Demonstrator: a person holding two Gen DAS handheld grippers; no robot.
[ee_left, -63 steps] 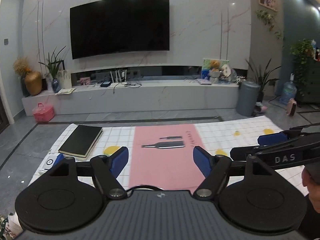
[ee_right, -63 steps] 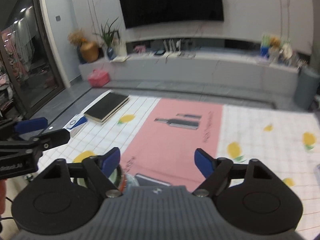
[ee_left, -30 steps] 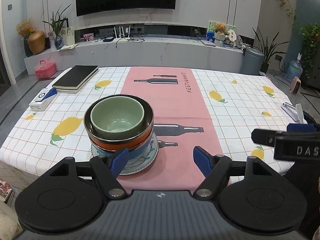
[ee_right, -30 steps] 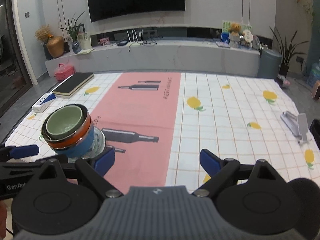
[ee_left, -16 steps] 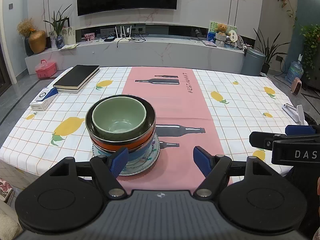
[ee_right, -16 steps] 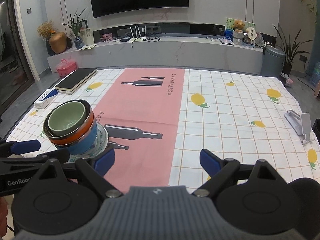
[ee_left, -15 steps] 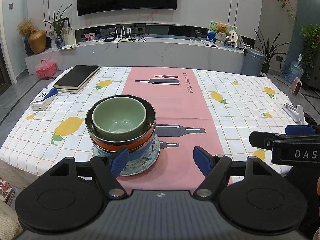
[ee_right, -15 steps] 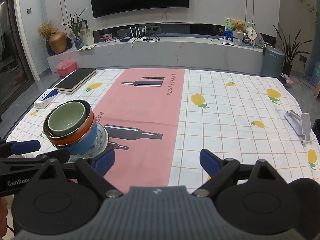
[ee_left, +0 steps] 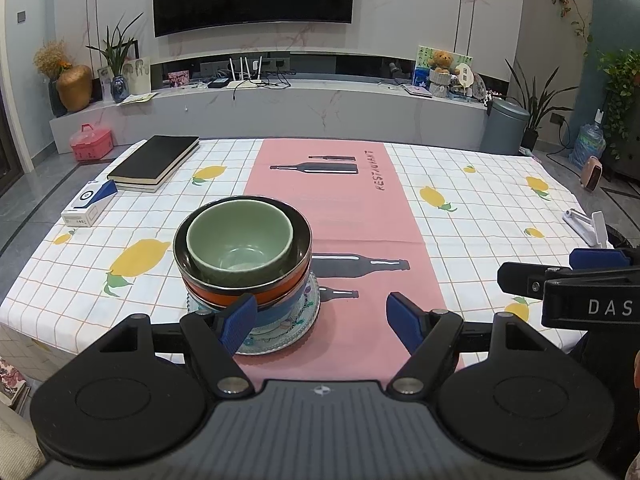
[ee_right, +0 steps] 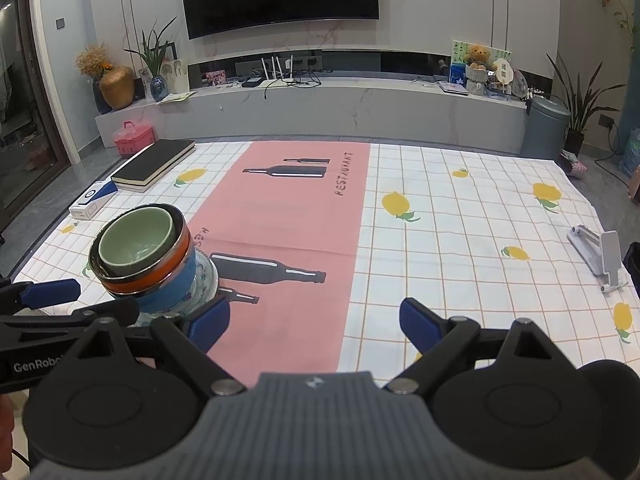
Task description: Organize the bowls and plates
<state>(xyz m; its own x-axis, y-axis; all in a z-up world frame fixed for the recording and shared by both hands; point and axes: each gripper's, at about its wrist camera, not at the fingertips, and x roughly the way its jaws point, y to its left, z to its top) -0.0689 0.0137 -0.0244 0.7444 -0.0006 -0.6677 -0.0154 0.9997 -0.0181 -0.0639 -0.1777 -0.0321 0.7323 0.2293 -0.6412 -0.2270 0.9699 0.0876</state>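
Note:
A stack of dishes stands near the table's front edge on the left. A green bowl (ee_left: 240, 238) sits on top, inside a steel-rimmed orange bowl (ee_left: 244, 290), on a blue bowl (ee_left: 280, 312), on a patterned plate (ee_left: 296, 330). The stack also shows in the right wrist view, with the green bowl (ee_right: 134, 242) on top. My left gripper (ee_left: 322, 316) is open and empty just in front of the stack. My right gripper (ee_right: 314, 322) is open and empty to the right of the stack. Each gripper shows from the side in the other's view.
The table (ee_left: 480, 216) has a checked lemon cloth with a pink runner. A black notebook (ee_left: 156, 162) and a small white-blue box (ee_left: 90, 202) lie at the far left. A white phone stand (ee_right: 598, 256) sits at the right edge. A TV wall and low shelf lie beyond.
Both grippers tilted down from facing the room to the table over two seconds. In the last half second almost nothing has moved.

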